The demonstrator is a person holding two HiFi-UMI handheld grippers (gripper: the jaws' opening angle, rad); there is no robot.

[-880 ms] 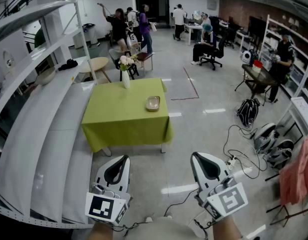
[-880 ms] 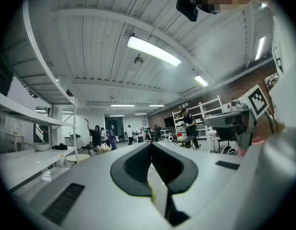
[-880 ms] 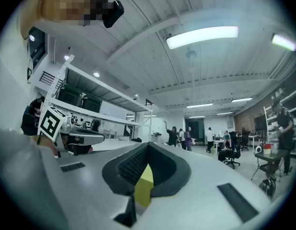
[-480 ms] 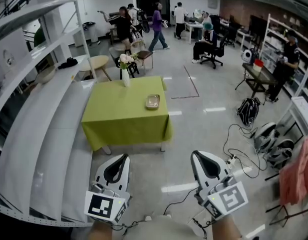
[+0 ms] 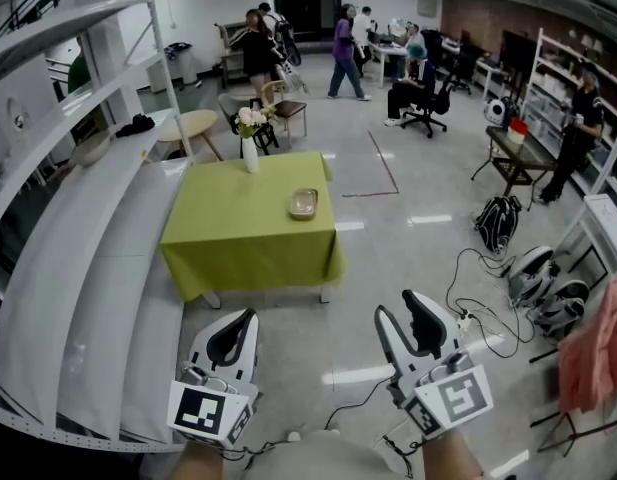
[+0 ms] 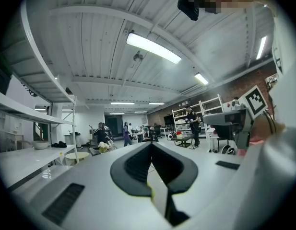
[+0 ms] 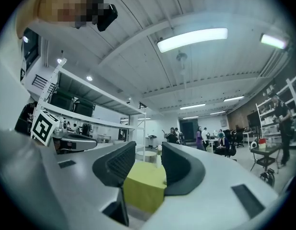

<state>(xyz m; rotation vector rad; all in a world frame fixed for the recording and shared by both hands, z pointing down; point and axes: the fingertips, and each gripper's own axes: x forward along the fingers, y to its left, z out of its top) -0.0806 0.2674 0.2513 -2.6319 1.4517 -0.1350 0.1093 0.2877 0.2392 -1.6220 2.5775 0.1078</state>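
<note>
Open workshop hall under strip lights, pale polished floor (image 5: 388, 238) running back to a knot of people (image 5: 343, 38) at the far end. Long white shelving (image 5: 78, 268) down the left side, more racks along the right wall. In the middle of the floor, a desk (image 5: 228, 248) draped in a lime-green cloth, standing alone. Off to the right, a dark backpack (image 5: 498, 223) and loose cables (image 5: 468, 298) on the floor. In the foreground, held low and side by side, the left gripper (image 5: 243, 320) with fingers pressed together on nothing, and the right gripper (image 5: 400, 313) with fingers apart, only air between them and the green desk framed far off in the gap in the right gripper view (image 7: 148, 147). On the desk, toward its far left corner, a white vase (image 5: 250, 151) of flowers, upright; nearer the right edge, a small shallow tray (image 5: 302, 204), contents too small to tell. Nothing gripped or touched as yet, by the look of it; both grippers well apart from the desk, with bare floor between.
</note>
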